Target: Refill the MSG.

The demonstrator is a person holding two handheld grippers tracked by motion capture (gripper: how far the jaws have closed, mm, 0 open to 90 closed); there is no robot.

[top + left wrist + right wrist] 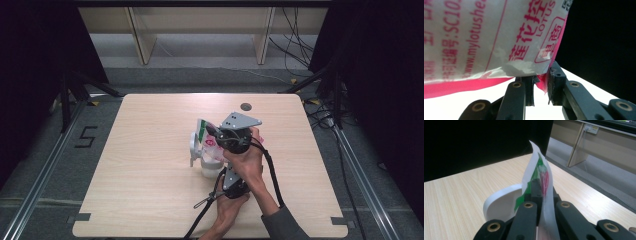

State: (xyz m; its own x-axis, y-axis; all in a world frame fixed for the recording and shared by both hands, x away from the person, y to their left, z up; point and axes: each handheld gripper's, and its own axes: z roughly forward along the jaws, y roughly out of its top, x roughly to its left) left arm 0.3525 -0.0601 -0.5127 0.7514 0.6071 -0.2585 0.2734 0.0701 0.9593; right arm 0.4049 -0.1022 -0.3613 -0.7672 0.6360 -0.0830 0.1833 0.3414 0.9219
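Both grippers are matte black, look: the right gripper (212,131) carries a grey three-cornered plate dotted with small dark screw holes. The left gripper (220,172) trails a thick black cable with a loop. Up close, its black jaws show brass-coloured pivot pins, the inner edges scuffed. A dark grey sleeve (282,225) covers the right forearm.
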